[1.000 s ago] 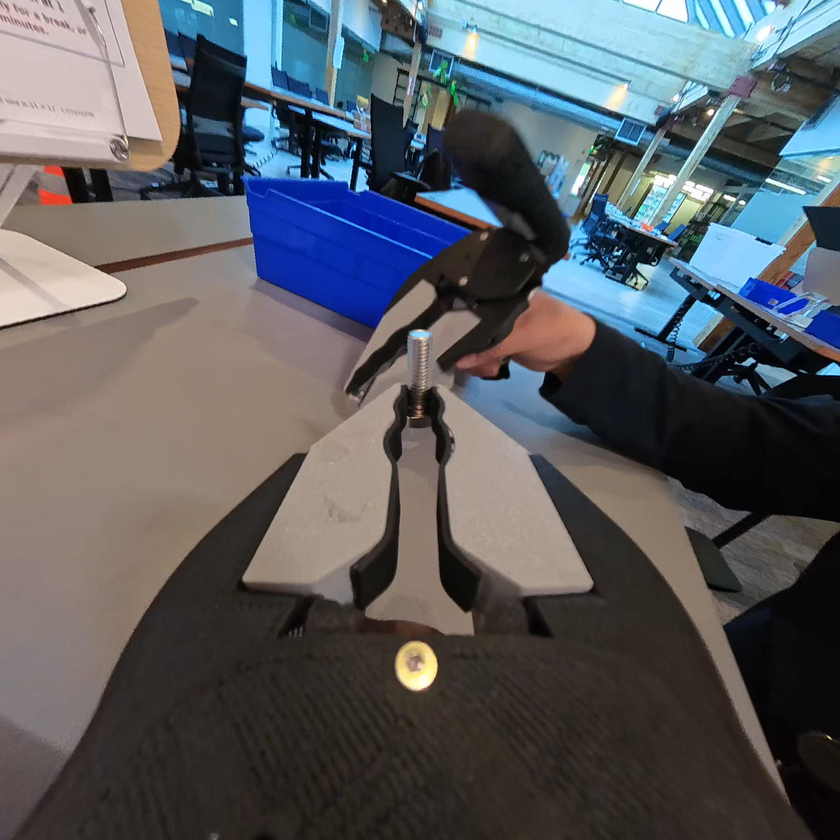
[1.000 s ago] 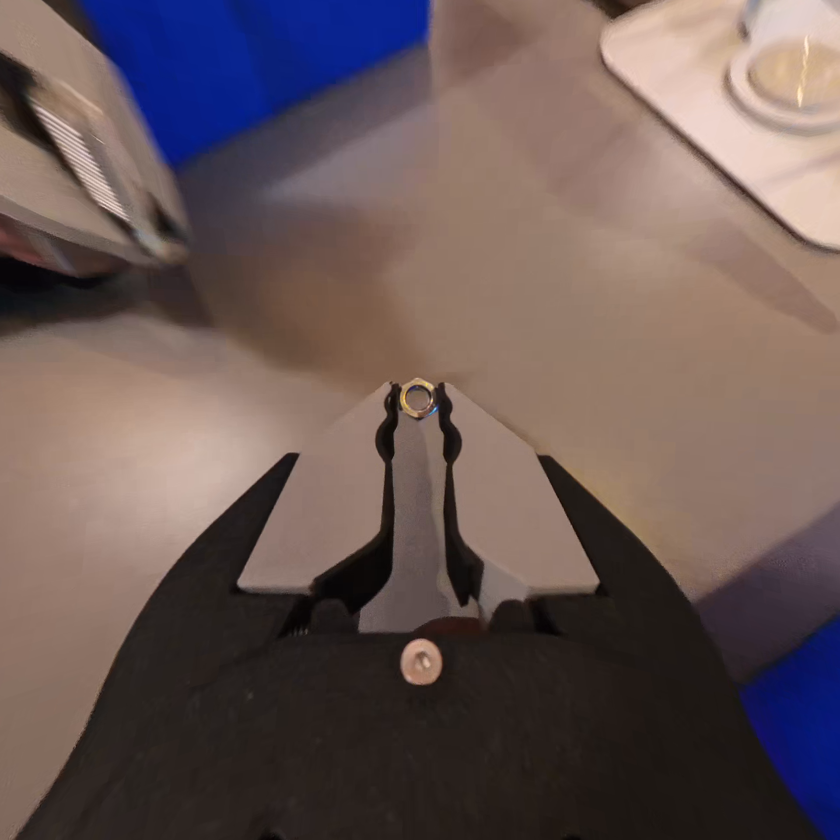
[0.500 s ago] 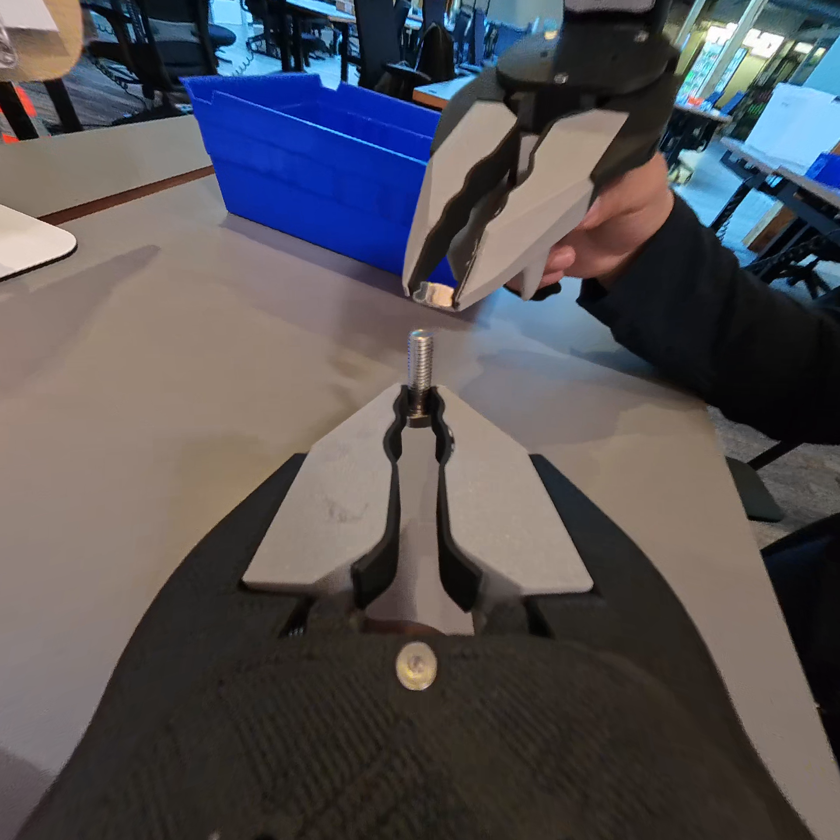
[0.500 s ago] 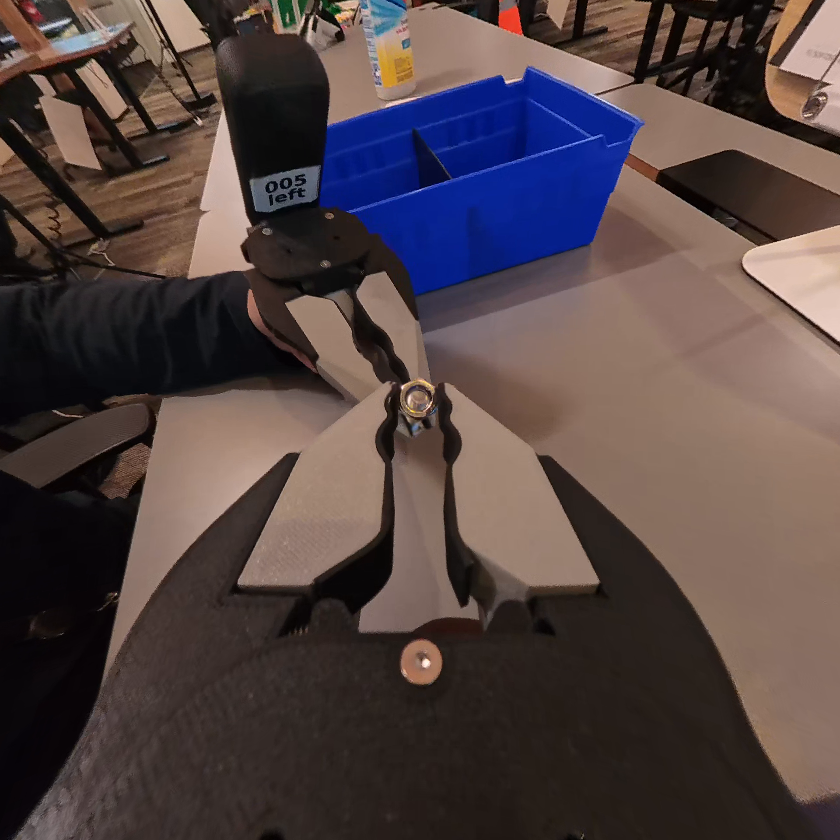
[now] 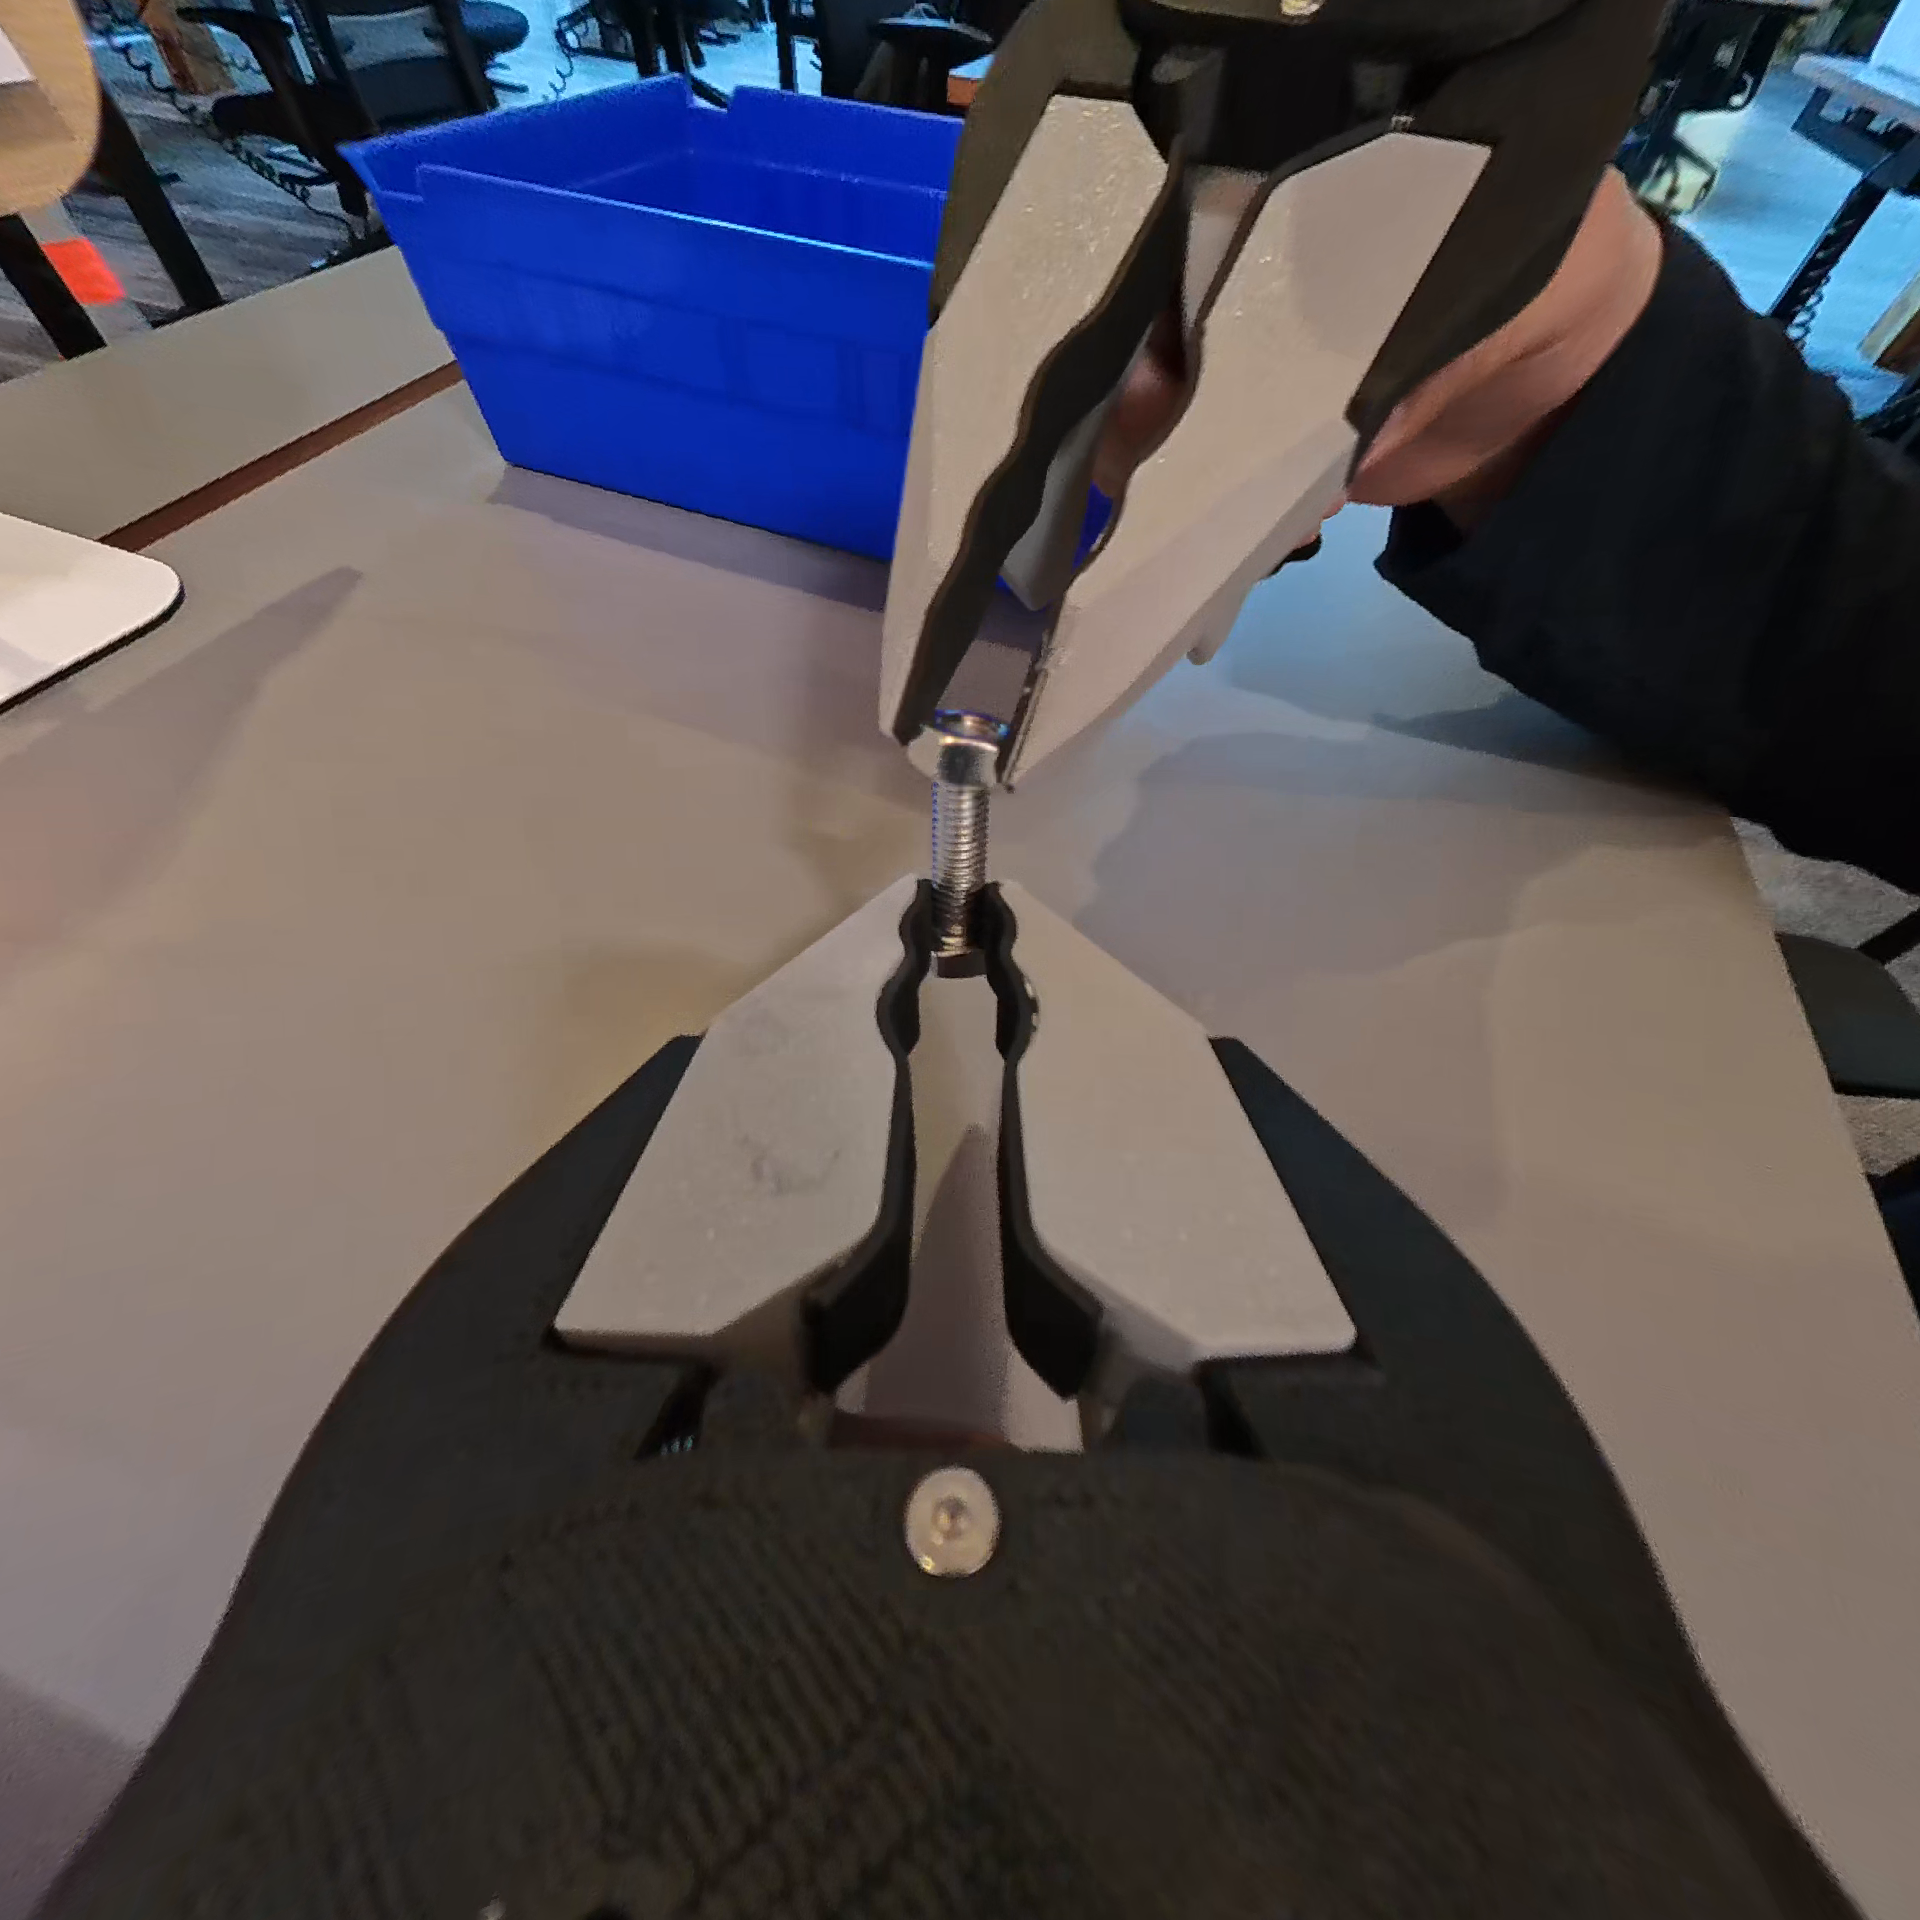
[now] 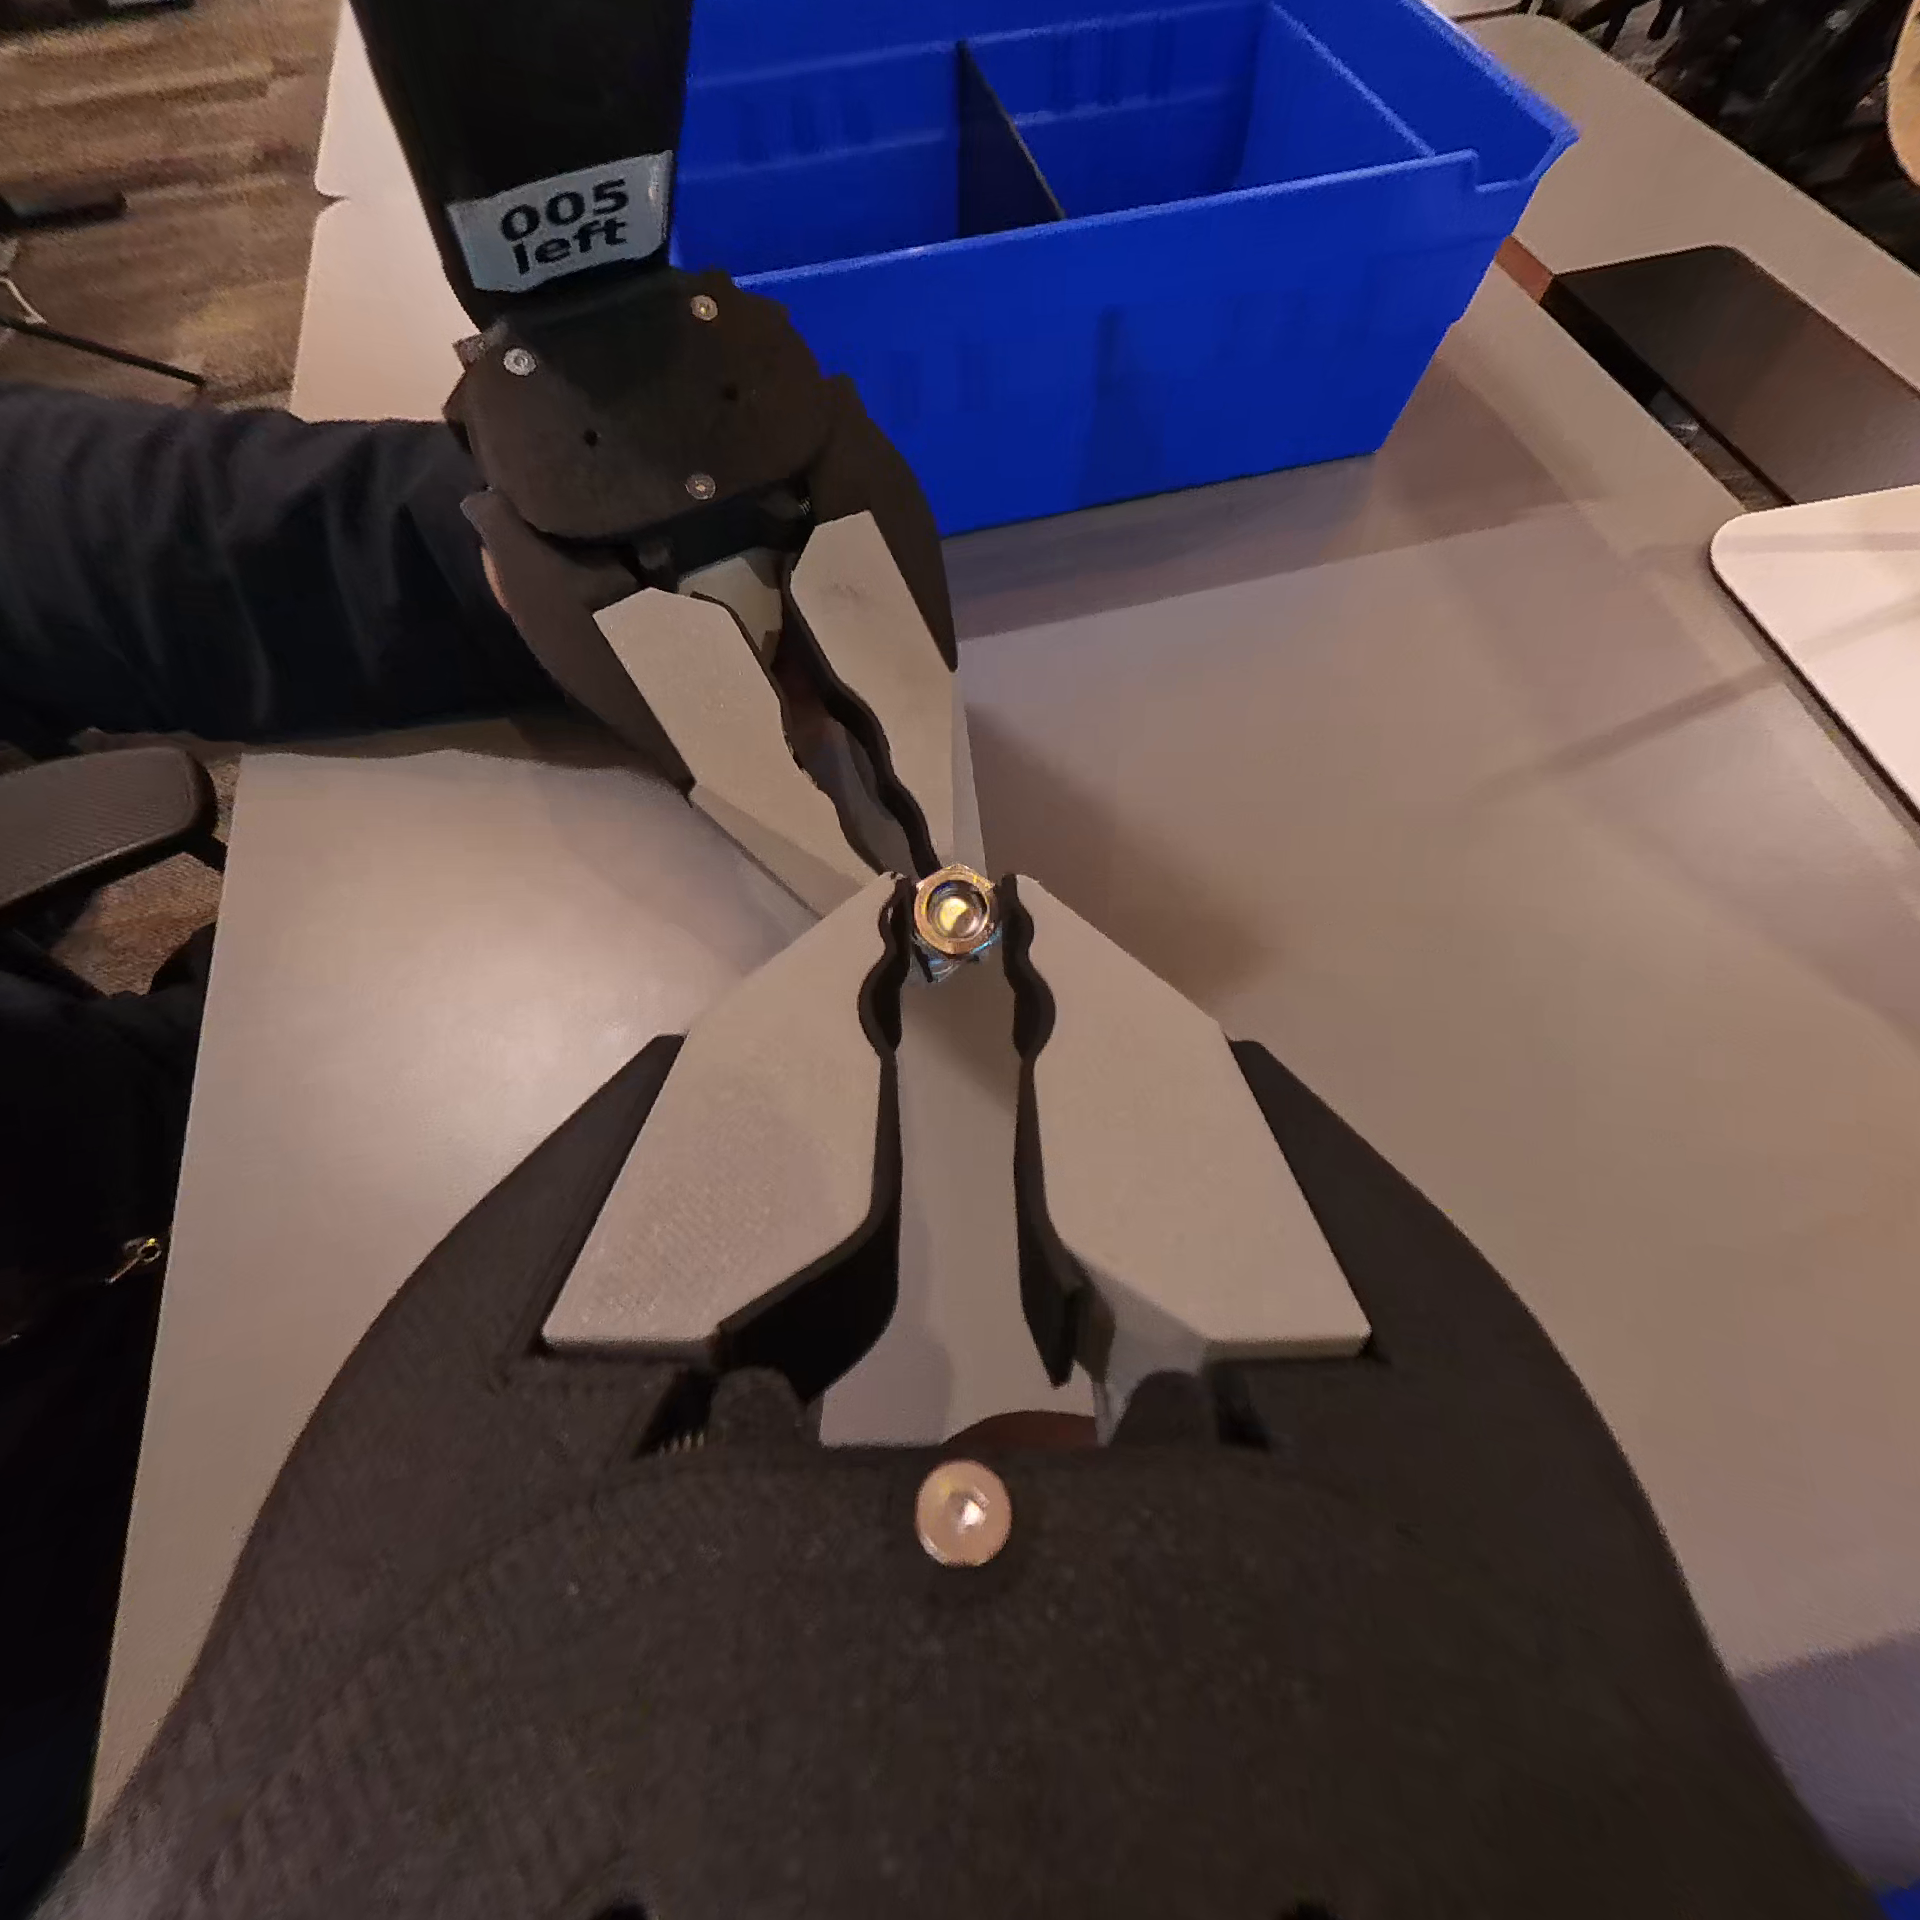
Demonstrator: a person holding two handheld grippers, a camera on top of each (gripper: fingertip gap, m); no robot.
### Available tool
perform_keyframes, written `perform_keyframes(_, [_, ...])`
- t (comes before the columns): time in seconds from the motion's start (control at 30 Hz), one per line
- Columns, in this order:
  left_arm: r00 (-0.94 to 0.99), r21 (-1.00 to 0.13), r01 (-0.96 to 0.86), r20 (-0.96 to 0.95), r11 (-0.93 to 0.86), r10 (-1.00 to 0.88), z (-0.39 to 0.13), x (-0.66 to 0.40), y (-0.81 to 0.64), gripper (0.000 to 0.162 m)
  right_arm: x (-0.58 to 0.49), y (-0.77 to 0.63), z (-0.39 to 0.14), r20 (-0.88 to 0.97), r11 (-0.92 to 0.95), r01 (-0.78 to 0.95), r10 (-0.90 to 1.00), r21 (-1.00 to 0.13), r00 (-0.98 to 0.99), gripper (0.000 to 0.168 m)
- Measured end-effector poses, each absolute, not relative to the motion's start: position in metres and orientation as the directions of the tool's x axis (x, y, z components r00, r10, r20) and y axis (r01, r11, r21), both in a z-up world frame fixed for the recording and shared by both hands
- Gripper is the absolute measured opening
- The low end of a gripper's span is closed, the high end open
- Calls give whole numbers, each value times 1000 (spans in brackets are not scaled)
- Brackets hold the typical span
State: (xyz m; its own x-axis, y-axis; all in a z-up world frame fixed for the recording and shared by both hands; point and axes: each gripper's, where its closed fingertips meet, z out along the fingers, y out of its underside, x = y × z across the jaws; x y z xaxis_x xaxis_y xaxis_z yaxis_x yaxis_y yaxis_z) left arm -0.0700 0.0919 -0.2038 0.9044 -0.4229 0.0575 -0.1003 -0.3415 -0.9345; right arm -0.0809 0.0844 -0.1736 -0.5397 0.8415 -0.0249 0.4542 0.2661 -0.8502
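Note:
My left gripper [image 5: 958,930] is shut on the head end of a silver bolt [image 5: 961,831], holding it upright above the grey table [image 5: 416,831]. My right gripper [image 6: 954,902] is shut on a small silver nut [image 6: 927,914]. In the left wrist view the right gripper [image 5: 964,743] comes down from above and the nut [image 5: 966,725] sits on the bolt's top end. In the right wrist view the left gripper [image 6: 920,847] lies just beyond the nut, pointing toward me. I cannot tell whether the threads are engaged.
A blue divided bin [image 6: 1143,343] stands on the table behind the grippers, also in the left wrist view [image 5: 675,343]. A white pad [image 5: 62,613] lies at the left edge and a black pad [image 6: 1714,343] to the bin's right. Dark sleeves [image 5: 1662,571] reach in from the table's side. The grippers are tip to tip, or close to it.
The right gripper has swung round and come down with the nut onto the top of the bolt. The left gripper has kept the bolt upright.

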Motion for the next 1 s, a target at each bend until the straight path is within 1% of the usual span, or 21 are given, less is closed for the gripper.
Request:
perform_keyframes(0.17, [905, -932, -128, 31, -340, -425, -206, -68, 92, 6, -79, 84, -175, -47, 256, 468, 838, -846, -543, 14])
perform_keyframes(0.37, [906, -927, -144, 17, -345, -423, -208, -67, 93, 6, -79, 84, -177, -21, 282, 468, 839, -837, -543, 14])
perform_keyframes(0.67, [905, -931, -141, 16, -335, -424, -206, -67, 93, 6, -78, 84, -176, -14, 285, 463, 840, -840, -543, 14])
perform_keyframes(0.83, [901, -945, -104, 43, -311, -432, -200, -65, 93, 6, -78, 82, -170, -34, 258, 447, 837, -857, -547, 14])
perform_keyframes(1.0, [900, -951, -82, 58, -297, -433, -195, -65, 93, 6, -80, 83, -162, -56, 216, 423, 838, -880, -543, 22])
